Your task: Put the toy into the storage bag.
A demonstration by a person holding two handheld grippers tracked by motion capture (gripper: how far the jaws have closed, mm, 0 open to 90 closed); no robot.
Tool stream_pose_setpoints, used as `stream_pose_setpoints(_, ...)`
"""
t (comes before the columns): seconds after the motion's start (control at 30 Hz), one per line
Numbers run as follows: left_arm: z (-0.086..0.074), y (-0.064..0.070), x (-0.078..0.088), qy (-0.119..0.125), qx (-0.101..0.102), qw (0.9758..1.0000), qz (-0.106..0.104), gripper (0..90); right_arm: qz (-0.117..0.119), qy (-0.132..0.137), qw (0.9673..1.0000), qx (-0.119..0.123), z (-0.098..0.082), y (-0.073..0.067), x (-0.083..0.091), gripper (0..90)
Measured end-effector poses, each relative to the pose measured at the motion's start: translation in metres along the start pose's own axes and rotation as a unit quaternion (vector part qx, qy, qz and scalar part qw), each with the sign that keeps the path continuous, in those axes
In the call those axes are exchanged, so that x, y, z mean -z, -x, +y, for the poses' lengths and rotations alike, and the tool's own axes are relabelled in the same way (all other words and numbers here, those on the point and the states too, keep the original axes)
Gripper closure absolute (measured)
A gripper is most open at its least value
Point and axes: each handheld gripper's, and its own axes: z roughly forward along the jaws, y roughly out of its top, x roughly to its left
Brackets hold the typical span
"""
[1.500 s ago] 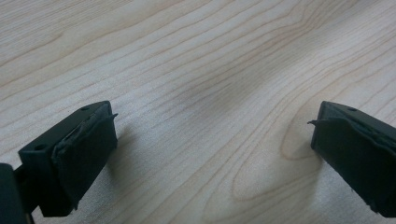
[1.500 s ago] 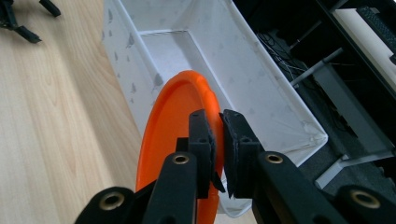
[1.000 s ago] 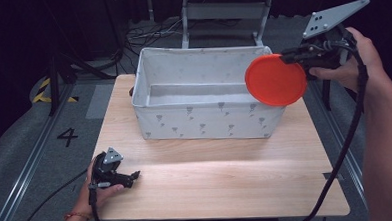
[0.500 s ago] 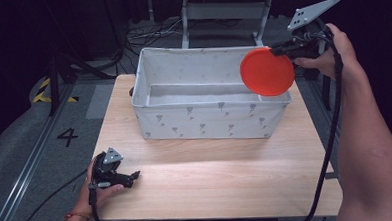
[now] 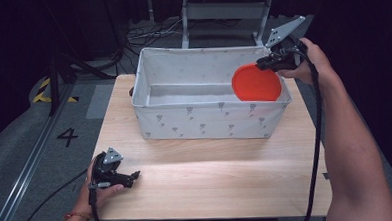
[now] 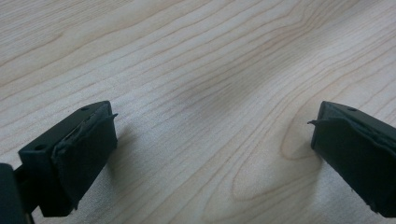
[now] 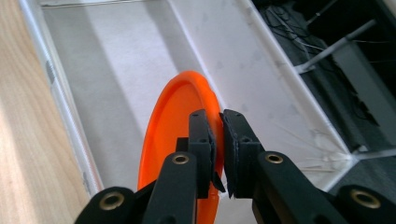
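An orange plate [image 5: 256, 83] hangs on edge over the right end of the white fabric bin [image 5: 204, 121], partly below its rim. My right gripper [image 5: 263, 63] is shut on the plate's upper rim. In the right gripper view the plate [image 7: 175, 126] is pinched between the two black jaws of my right gripper [image 7: 218, 128], above the bin's pale floor [image 7: 116, 70]. My left gripper [image 5: 132, 176] rests low on the wooden table [image 5: 212, 175] near its front left corner. Its jaws stand wide apart in the left gripper view, my left gripper [image 6: 210, 135] holding nothing over bare wood.
The bin stands across the back half of the table. A metal frame [image 5: 224, 11] and cables lie on the dark floor behind. A floor rail and a painted "4" [image 5: 67, 137] are at the left. The right forearm [image 5: 351, 154] reaches along the table's right edge.
My right gripper has carried the orange plate leftward and down, from beside the bin's right end to inside its rim. The left gripper has stayed put.
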Motion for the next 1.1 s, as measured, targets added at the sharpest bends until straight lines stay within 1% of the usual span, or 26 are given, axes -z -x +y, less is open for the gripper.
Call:
stream_pose_setpoints(0.03,0.0,0.0,0.0,0.0,0.0,1.0,0.0,0.6,0.0,0.0,1.0,0.0,0.0,0.0,0.0,82.4)
stream_pose_setpoints(0.1,0.0,0.0,0.0,0.0,0.0,1.0,0.0,0.6,0.005,-0.009,0.9999,0.006,-0.002,-0.002,-0.006,82.3)
stream_pose_setpoints(0.17,0.0,0.0,0.0,0.0,0.001,1.0,0.0,0.6,0.018,-0.025,0.9994,0.017,-0.004,-0.006,-0.013,82.4)
stream_pose_setpoints(0.2,0.0,0.0,0.0,0.0,0.0,1.0,0.0,0.6,0.021,-0.03,0.9991,0.019,-0.005,-0.007,-0.015,82.4)
stream_pose_setpoints(0.27,0.0,0.0,0.0,0.0,0.0,1.0,0.0,0.6,0.028,-0.044,0.9982,0.03,-0.005,-0.011,-0.019,82.4)
stream_pose_setpoints(0.33,0.0,0.0,0.0,0.0,0.0,1.0,0.0,0.6,0.043,-0.057,0.9966,0.04,-0.006,-0.016,-0.024,82.3)
stream_pose_setpoints(0.47,0.0,0.0,0.0,0.0,0.0,1.0,0.0,0.6,0.059,-0.081,0.9934,0.056,-0.007,-0.022,-0.031,82.3)
stream_pose_setpoints(0.57,0.0,0.0,0.0,0.0,0.0,1.0,0.0,0.6,0.075,-0.101,0.9897,0.068,-0.007,-0.026,-0.037,82.3)
stream_pose_setpoints(0.6,0.0,0.0,0.0,0.0,0.0,1.0,0.0,0.6,0.075,-0.101,0.9897,0.068,-0.007,-0.026,-0.037,82.3)
stream_pose_setpoints(0.63,0.0,0.0,0.0,0.0,0.0,1.0,0.0,0.6,0.079,-0.108,0.9886,0.07,-0.007,-0.027,-0.039,82.2)
stream_pose_setpoints(0.67,0.0,0.0,0.0,0.0,0.0,1.0,0.0,0.6,0.085,-0.115,0.9868,0.076,-0.007,-0.027,-0.042,82.2)
stream_pose_setpoints(0.7,0.0,0.0,0.0,0.0,0.0,1.0,0.0,0.6,0.087,-0.121,0.986,0.075,-0.007,-0.028,-0.044,82.2)
stream_pose_setpoints(0.83,0.0,0.0,0.0,0.0,0.001,1.0,0.0,0.6,0.109,-0.15,0.9793,0.082,-0.006,-0.029,-0.053,82.0)
stream_pose_setpoints(0.87,0.0,0.0,0.0,0.0,0.0,1.0,0.0,0.6,0.116,-0.157,0.9771,0.086,-0.006,-0.03,-0.055,81.9)
stream_pose_setpoints(0.93,0.0,0.0,0.0,0.0,0.001,1.0,0.0,0.6,0.133,-0.176,0.9717,0.085,-0.005,-0.032,-0.06,81.7)
stream_pose_setpoints(0.97,0.0,0.0,0.0,0.0,0.0,1.0,0.0,0.6,0.14,-0.181,0.9696,0.087,-0.005,-0.032,-0.062,81.6)
stream_pose_setpoints(1.0,0.0,0.0,0.0,0.0,0.0,1.0,0.0,0.6,0.146,-0.182,0.9684,0.088,-0.004,-0.033,-0.063,81.6)
stream_pose_setpoints(1.1,0.0,0.0,0.0,0.0,0.001,1.0,0.0,0.6,0.154,-0.19,0.9657,0.087,-0.004,-0.034,-0.067,81.4)
